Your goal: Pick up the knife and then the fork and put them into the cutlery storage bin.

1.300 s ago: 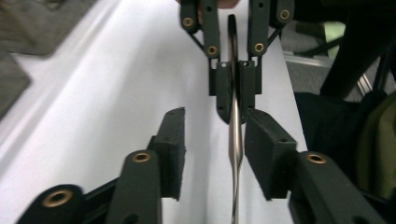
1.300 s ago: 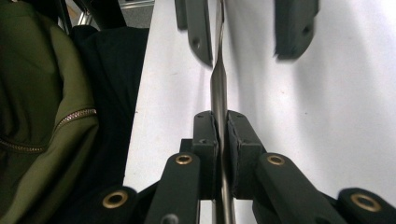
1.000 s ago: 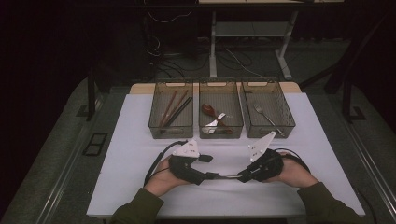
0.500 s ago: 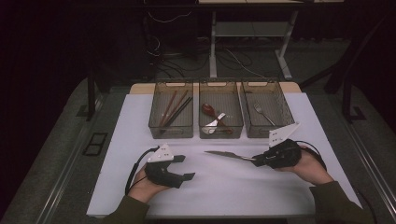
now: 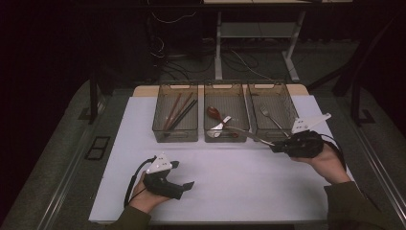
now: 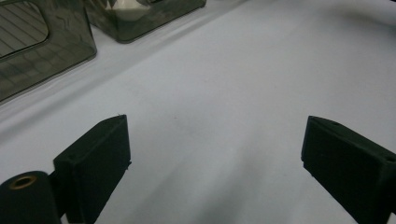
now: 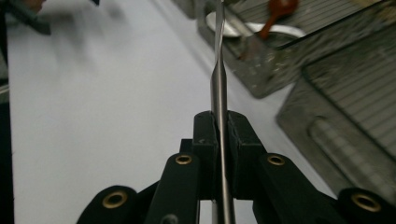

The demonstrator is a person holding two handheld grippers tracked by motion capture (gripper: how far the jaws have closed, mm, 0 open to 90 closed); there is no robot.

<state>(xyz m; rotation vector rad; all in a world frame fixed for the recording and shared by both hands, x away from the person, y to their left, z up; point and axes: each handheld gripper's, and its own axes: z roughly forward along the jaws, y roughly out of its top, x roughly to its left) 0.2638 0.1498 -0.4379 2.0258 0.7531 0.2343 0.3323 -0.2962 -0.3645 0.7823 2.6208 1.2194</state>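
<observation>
My right gripper [image 5: 276, 147] is shut on the handle of a metal knife [image 5: 249, 135]. The knife points up and left, and its tip reaches the front of the middle bin [image 5: 225, 83]. In the right gripper view the knife [image 7: 218, 79] stands edge-on, clamped between my jaws [image 7: 219, 126], with its far end over the spoons [image 7: 280, 30] in that bin. My left gripper [image 5: 183, 175] rests low on the white mat at the front left. It is open, and the left gripper view shows bare mat between its jaws [image 6: 215, 158].
Three smoky clear bins stand in a row at the back of the white mat [image 5: 230, 182]. The left bin [image 5: 174, 135] holds chopsticks, the middle one a red and a white spoon, and the right bin [image 5: 265, 83] a fork [image 5: 269, 116]. Dark table edges surround the mat.
The two grippers, together at the mat's centre a second ago, have parted. The right one carried the knife up and right toward the bins. The left one drew back to the front left, open.
</observation>
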